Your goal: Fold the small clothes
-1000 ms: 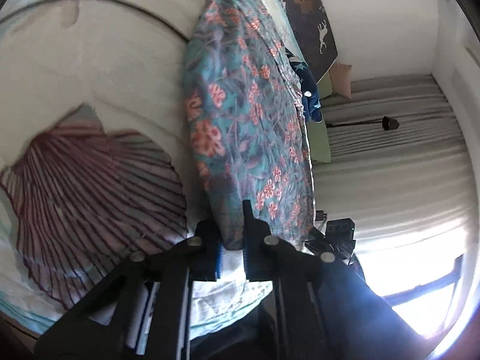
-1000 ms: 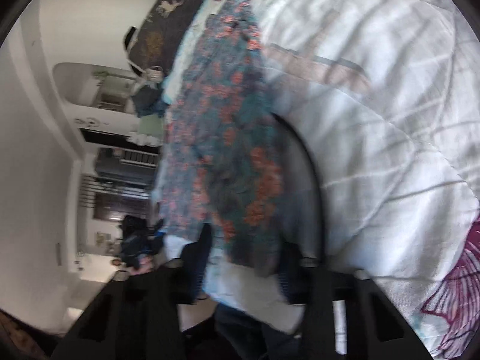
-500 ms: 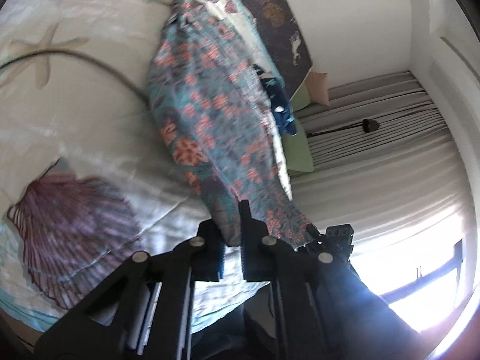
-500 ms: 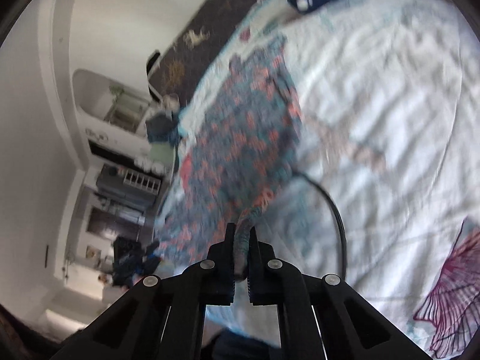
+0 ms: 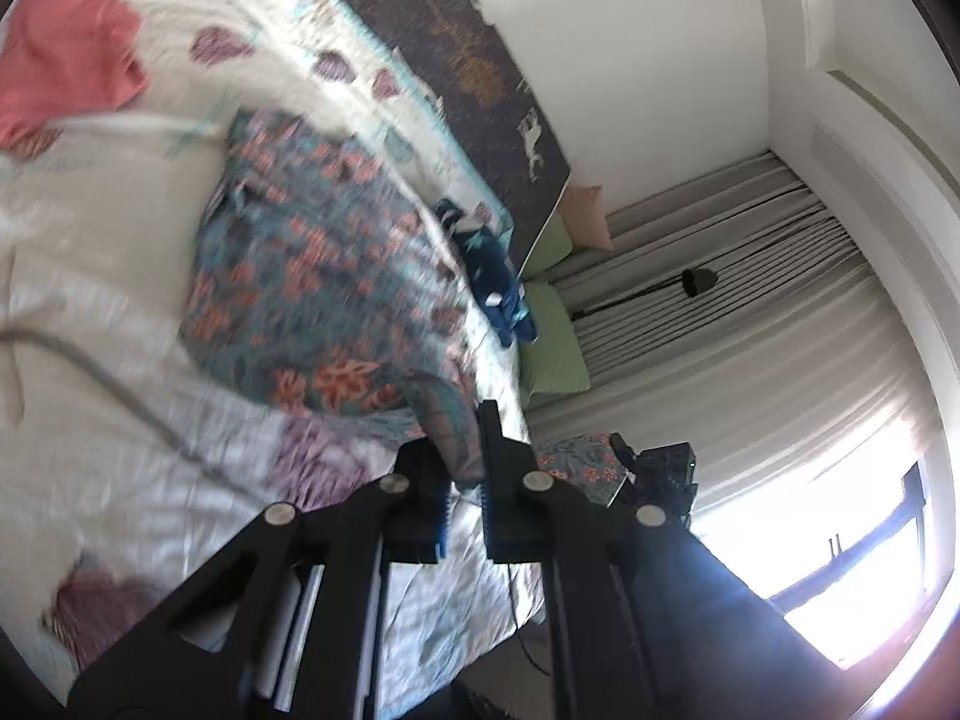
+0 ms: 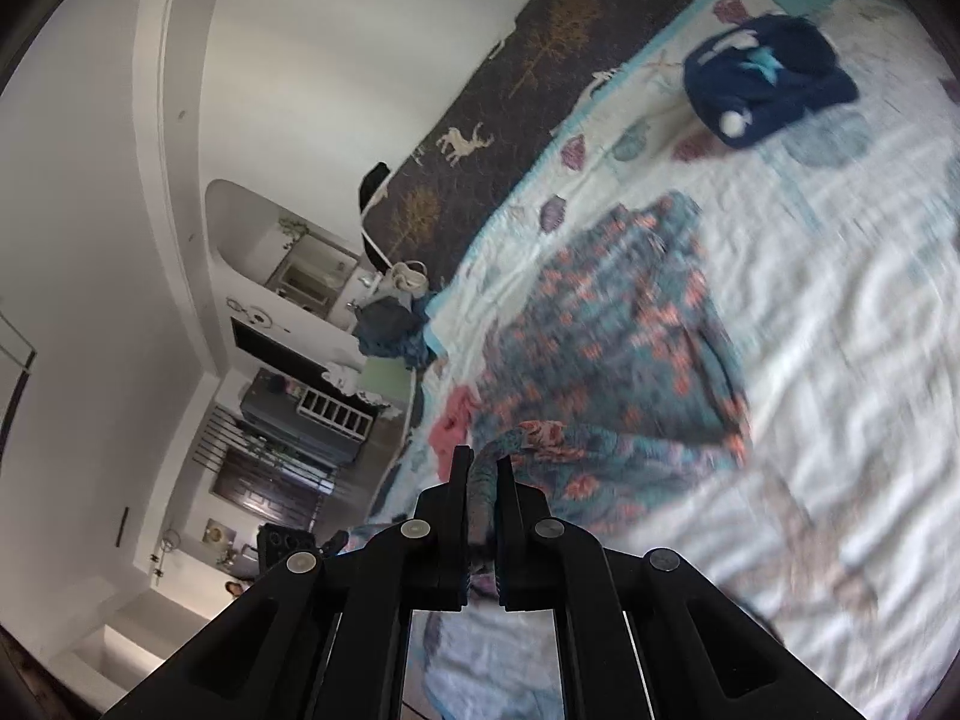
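Observation:
A teal garment with an orange flower print (image 5: 312,276) lies across the white quilted bed (image 5: 90,252). My left gripper (image 5: 465,456) is shut on one near corner of it and holds that corner lifted. My right gripper (image 6: 480,480) is shut on the other near corner of the floral garment (image 6: 624,348), also raised off the bed. The cloth's far part rests on the quilt.
A coral pink garment (image 5: 66,60) lies at the bed's far left. A navy blue garment (image 6: 762,84) lies near the dark patterned headboard (image 6: 540,54). A dark cable (image 5: 108,384) curves over the quilt. Green pillows (image 5: 552,336) and curtains stand beyond the bed.
My right gripper has closed on the garment's corner. Both grippers have lifted and drawn the near edge up and back, so more of the bed shows beyond the garment.

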Tool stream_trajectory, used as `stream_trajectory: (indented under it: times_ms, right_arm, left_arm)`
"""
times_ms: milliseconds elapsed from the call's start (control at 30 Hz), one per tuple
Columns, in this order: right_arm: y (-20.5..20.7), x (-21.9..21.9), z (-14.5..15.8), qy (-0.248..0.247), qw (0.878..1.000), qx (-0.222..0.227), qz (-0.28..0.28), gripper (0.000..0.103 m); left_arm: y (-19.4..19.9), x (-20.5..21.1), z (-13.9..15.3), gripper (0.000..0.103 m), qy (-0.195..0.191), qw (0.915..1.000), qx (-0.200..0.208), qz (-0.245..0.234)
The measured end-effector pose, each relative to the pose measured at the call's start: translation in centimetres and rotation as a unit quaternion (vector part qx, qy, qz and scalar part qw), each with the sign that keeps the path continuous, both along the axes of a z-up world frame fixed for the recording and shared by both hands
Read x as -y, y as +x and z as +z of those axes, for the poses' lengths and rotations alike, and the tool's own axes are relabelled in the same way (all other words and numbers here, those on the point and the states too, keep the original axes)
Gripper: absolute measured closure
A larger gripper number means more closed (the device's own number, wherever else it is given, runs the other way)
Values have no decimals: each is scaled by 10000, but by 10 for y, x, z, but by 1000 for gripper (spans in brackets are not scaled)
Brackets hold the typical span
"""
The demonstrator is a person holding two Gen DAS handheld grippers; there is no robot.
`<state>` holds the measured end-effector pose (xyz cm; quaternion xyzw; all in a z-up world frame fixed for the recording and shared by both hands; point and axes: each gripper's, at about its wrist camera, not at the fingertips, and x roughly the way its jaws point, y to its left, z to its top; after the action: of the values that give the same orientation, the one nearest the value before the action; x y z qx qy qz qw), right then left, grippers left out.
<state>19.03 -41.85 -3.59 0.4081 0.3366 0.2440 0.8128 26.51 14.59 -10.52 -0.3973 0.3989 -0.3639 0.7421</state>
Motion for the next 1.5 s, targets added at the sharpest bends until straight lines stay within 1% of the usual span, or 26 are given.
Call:
stream_trajectory:
  times_ms: [167,233,300,433,500,600,733,867,933,967,1067,1133,1200,1267,1300,1333,1367,1400,1433,1467,1500]
  right_arm:
    - [44,6,20,82,9999,113,27,99]
    - [69,5,31,119,9998,132,56,99]
    - [85,4,39,160,9996,191,104,99]
    - [122,3,59,-83,9995,308,48,99]
    - [139,6,63,-61,9995,310,10,99]
    - [173,12,65,-44,9997,239,-81,99]
    - [213,20,55,-5,9997,115,-208,99]
    - [256,31,34,61,9993,-69,-365,99]
    - [277,35,20,74,9988,-236,-428,99]
    - [285,36,14,68,9986,-297,-442,99]
    - [318,40,-21,56,9965,-647,-534,99]
    - [335,42,-43,80,9946,-878,-546,99]
    - [357,44,-75,98,9910,-1236,-510,99]
    - [374,49,-100,-24,9858,-1568,-604,98]
    - [378,51,-108,-40,9843,-1644,-637,96]
    - [382,53,-114,-39,9829,-1721,-659,95]
    - [386,55,-123,-65,9787,-1923,-722,94]
    - [389,57,-128,-182,9738,-2139,-755,79]
    - [392,58,-131,-400,9671,-2392,-767,64]
    - [394,58,-131,-569,9646,-2464,-752,61]
    - [393,57,-125,-720,9671,-2332,-720,54]
  left_arm:
    - [36,3,19,94,-47,9999,113,103]
    - [53,5,27,94,-24,9998,159,128]
    - [66,6,33,94,-4,9997,220,144]
    - [99,10,48,94,-42,9994,303,181]
    - [122,15,57,94,41,9990,384,202]
    - [153,22,63,94,108,9989,398,205]
    - [197,32,60,94,171,9991,317,227]
    - [243,41,43,94,229,9990,133,354]
    - [269,49,27,94,349,9986,-12,404]
    - [275,51,21,94,373,9984,-65,418]
    - [305,57,-11,94,419,9971,-357,518]
    - [327,59,-44,94,433,9942,-645,738]
    - [342,58,-70,94,272,9913,-915,910]
    - [351,56,-94,93,-60,9873,-1199,1044]
    - [355,56,-107,84,-180,9829,-1445,1124]
    - [357,55,-116,73,-214,9785,-1676,1184]
    - [359,54,-125,57,-258,9731,-1917,1254]
    - [360,50,-133,55,-386,9671,-2119,1351]
    - [360,47,-136,55,-539,9638,-2204,1402]
    - [360,42,-136,55,-696,9612,-2238,1453]
    - [361,37,-133,53,-760,9601,-2216,1529]
